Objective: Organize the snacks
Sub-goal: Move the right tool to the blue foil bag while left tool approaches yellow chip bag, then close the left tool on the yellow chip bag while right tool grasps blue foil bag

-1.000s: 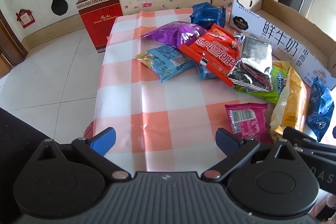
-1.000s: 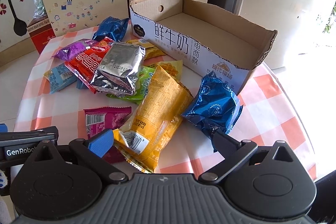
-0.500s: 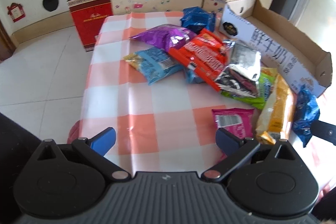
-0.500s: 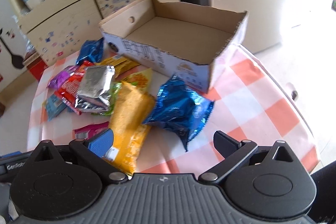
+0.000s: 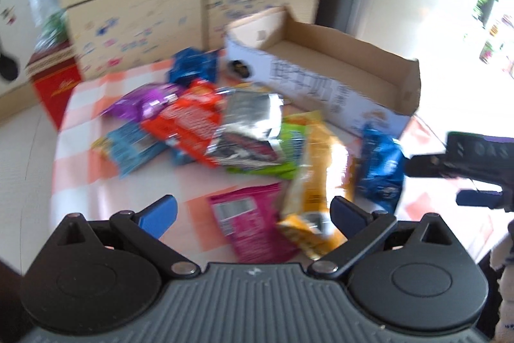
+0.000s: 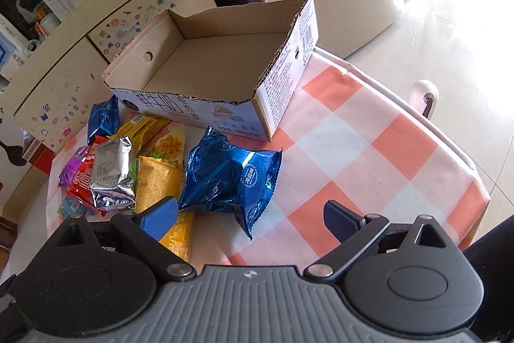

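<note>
Both tongs spread wide, nothing held. Right gripper [image 6: 250, 214] lined up on the blue foil packet [image 6: 229, 179], just ahead and slightly left of centre between the fingers, lying flat on the checked tablecloth [image 6: 369, 150]. Packet's long axis running roughly crosswise to the fingers, one pointed corner aimed back toward the tongs. Empty cardboard box [image 6: 225, 63] straight beyond the packet, near, open top up.

Left gripper [image 5: 253, 209] also gaping, over the pink packet [image 5: 250, 224] and the lower end of the yellow packet [image 5: 318, 176]; view motion-blurred, so fine detail unreadable. Same blue packet well off to its right, beyond the yellow one. Silver packet [image 5: 247, 127] and the remaining snacks piled further ahead.

Right hand clearly nearer to the blue packet; likely next grab there, then forward into the box. Nothing in the box yet.
</note>
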Motion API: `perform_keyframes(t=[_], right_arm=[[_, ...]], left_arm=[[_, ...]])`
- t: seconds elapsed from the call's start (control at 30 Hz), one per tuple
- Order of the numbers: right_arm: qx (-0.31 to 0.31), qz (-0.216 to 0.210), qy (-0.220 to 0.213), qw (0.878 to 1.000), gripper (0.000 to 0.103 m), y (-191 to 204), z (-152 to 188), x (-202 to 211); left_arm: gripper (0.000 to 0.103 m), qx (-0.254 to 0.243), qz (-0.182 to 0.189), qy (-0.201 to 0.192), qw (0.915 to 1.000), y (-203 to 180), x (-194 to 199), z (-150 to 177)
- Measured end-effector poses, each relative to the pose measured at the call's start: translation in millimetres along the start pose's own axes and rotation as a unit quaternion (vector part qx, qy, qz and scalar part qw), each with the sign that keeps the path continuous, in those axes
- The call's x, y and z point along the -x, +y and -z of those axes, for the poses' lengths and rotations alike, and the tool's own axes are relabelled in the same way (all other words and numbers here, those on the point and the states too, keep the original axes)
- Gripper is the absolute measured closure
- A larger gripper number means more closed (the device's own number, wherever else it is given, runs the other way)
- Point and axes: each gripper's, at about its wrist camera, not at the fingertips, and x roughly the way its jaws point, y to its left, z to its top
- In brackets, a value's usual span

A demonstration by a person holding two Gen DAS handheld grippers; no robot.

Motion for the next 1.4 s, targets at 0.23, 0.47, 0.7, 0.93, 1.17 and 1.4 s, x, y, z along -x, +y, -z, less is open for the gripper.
perform_keyframes(t=[0.23, 0.47, 0.7, 0.93, 1.17, 1.4], right_arm=[[-0.033, -0.006, 0.004, 0.999, 0.005, -14.3, -5.8, 1.1], [-0.042, -0.016, 0.017, 0.999, 0.005, -16.3, -13.2, -9.5], [-0.086, -0.033, 0.048, 0.995, 0.005, -21.4, -19.8, -38.3], [-0.083, -0.036, 0.065, 0.994, 0.008, -9.3, -20.4, -59.4], [-0.051, -0.027, 0.062, 0.996, 0.029, 0.1, -16.8, -63.1], [-0.007, -0.042, 0.066, 0.997, 0.041, 10.9, -8.9, -59.8]], left_arm=[[0.004, -0.079, 0.023, -0.008, 0.9966, -48.3, -21.0, -2.5], [0.015, -0.121, 0.005, 0.004, 0.9927, -70.2, -56.2, 2.9], [0.022, -0.087, 0.005, 0.007, 0.9961, -53.9, -69.1, 1.9], [0.022, -0.095, 0.013, -0.004, 0.9954, -56.8, -72.0, 2.7], [0.048, -0.074, 0.024, 0.008, 0.9969, -49.4, -71.5, 2.5], [0.049, -0.050, 0.004, 0.011, 0.9987, -32.8, -61.1, 5.6]])
